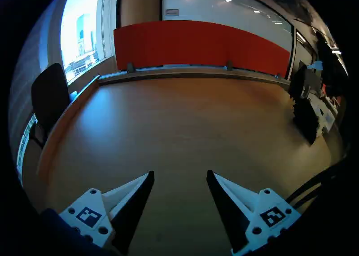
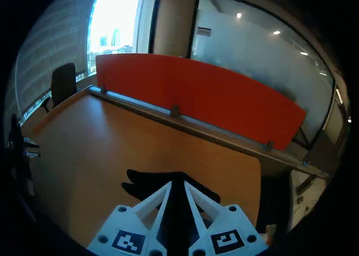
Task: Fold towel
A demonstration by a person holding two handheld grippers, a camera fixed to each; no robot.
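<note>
Your left hand-held gripper [image 1: 179, 173], spread, has open counter [image 1: 179, 116] up to the red divider [image 1: 197, 45] at 12 o'clock. Your right hand-held gripper [image 2: 177, 184] pinches the dark, rumpled towel [image 2: 143, 185] by the counter's 4 o'clock edge.

Daylight enters through the window [image 1: 83, 36] ahead-left of the left gripper [image 1: 180, 173]; the pane is overexposed. The 2 views are otherwise dim, with a blue cast. Fisheye distortion bends straight edges near the rim. The towel [image 2: 139, 184] at the right gripper [image 2: 177, 183] renders as featureless black. Focus is sharp.
</note>
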